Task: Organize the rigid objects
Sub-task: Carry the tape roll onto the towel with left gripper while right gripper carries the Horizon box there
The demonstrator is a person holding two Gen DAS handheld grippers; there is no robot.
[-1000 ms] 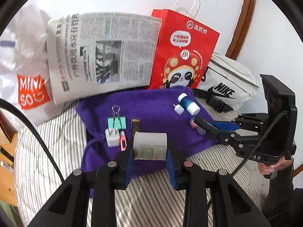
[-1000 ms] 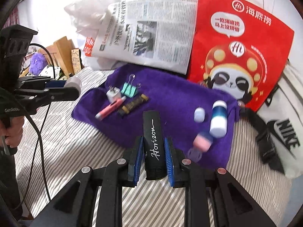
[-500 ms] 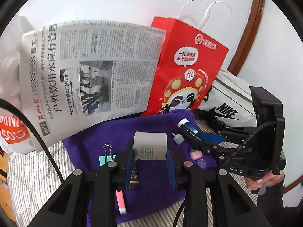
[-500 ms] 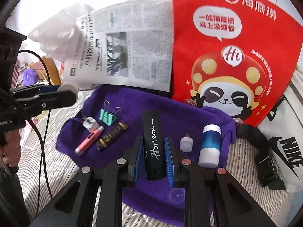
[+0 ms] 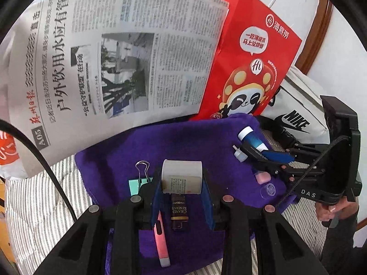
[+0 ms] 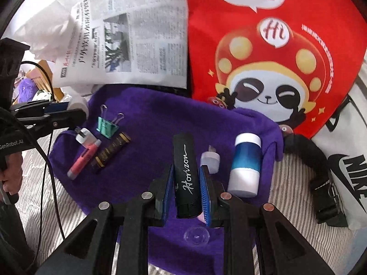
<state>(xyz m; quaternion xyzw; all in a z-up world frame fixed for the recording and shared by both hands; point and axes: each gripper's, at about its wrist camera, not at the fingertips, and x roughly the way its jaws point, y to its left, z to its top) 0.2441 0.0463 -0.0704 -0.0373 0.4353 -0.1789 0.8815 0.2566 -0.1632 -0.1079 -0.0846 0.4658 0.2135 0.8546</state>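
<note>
Purple towel [image 6: 146, 119] nearer, right tool [image 6: 185, 183] still clamping black case [image 6: 185, 174] (left grips white roll [image 5: 181, 178]).

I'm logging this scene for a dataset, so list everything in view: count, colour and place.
white jar: 1, white, in left gripper
black case: 1, black, "Horizon" script, in right gripper
blue bottle: 1, blue and white, right on cloth
small white cap: 1, left of blue bottle
binder clips: 2, teal, left on cloth
white charger: 1, beside clips
pink pen: 1, left
dark tube: 1, black-gold, beside pen
purple cloth: 1, on striped bedding
newspaper: 1, behind
red paper bag: 1, behind
Nike bag: 1, white, right
left gripper: shut
right gripper: shut
</note>
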